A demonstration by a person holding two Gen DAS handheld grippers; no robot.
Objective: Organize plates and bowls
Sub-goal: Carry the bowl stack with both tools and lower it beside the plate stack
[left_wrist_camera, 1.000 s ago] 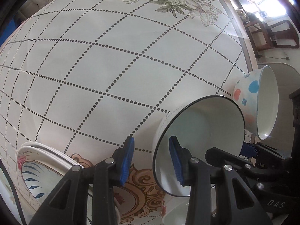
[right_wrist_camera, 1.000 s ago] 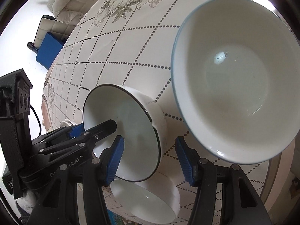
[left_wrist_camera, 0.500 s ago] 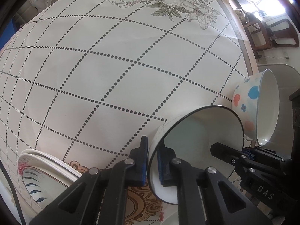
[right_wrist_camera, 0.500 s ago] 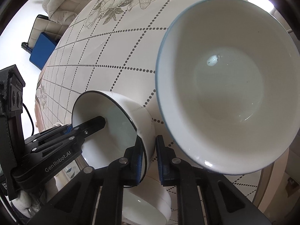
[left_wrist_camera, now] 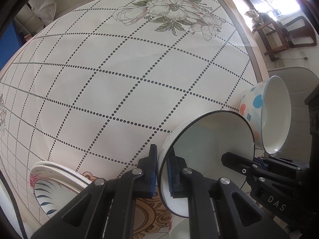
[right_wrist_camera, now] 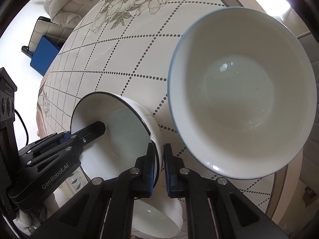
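Observation:
A white bowl with a black rim (left_wrist_camera: 207,149) (right_wrist_camera: 119,139) is held by both grippers at opposite sides of its rim. My left gripper (left_wrist_camera: 161,171) is shut on the rim, one finger inside and one outside. My right gripper (right_wrist_camera: 159,165) is shut on the opposite side of the rim. A larger bowl with a blue rim and coloured dots outside (left_wrist_camera: 273,115) (right_wrist_camera: 243,91) stands beyond it, towards the table's right edge. A small plain white bowl (right_wrist_camera: 159,217) sits below the held bowl. A stack of patterned plates (left_wrist_camera: 55,187) lies at the lower left.
The round table (left_wrist_camera: 119,79) has a white cloth with a dotted grid and flower prints. A sofa (right_wrist_camera: 65,6) and a blue box (right_wrist_camera: 43,57) stand beyond the far edge. Wooden chairs (left_wrist_camera: 287,33) stand to the right.
Both grippers were open around the black-rimmed bowl's rim a second ago and have since closed on it. The bowl has shifted slightly in both views.

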